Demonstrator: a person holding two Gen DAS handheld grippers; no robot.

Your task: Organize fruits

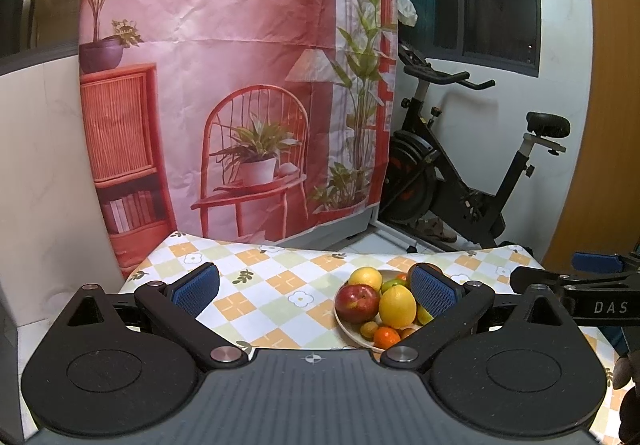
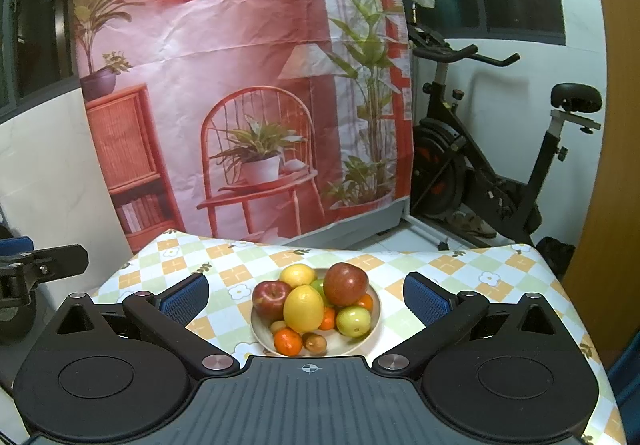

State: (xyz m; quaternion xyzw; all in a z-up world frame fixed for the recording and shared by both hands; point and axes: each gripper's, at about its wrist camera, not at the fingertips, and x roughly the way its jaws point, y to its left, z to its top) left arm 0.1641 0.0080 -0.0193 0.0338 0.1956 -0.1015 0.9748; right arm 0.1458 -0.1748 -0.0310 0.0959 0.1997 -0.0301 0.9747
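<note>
Holding both tools above the near side of the table, I keep each pair of blue-padded fingers spread wide and empty. My left gripper (image 1: 314, 291) sits left of the round cream bowl (image 1: 349, 331); its right pad covers the bowl's right side in that view, and whether it touches anything there I cannot tell. My right gripper (image 2: 306, 299) frames the same bowl (image 2: 374, 325) squarely between its pads, clear of the rim on both sides.

The fruit is all heaped in that bowl, well apart from the table's edges: a dark red apple (image 2: 271, 299) at the left, a large yellow lemon (image 2: 303, 308) in front, a second reddish apple (image 2: 345, 283) on top at the back, a pale green apple (image 2: 353, 321) at the right, a small orange mandarin (image 2: 288, 341) at the near rim with a small brownish fruit just beside it.

Around the bowl the yellow-and-green checked tablecloth (image 2: 224, 273) lies bare — open room to the left, right and behind. Past the far edge hangs a pink printed backdrop (image 2: 224, 85), close behind the table. A black exercise bike (image 2: 480, 173) stands on the floor to the right of it, well apart from the table. In the left view my right tool's black arm juts in at the right edge.
</note>
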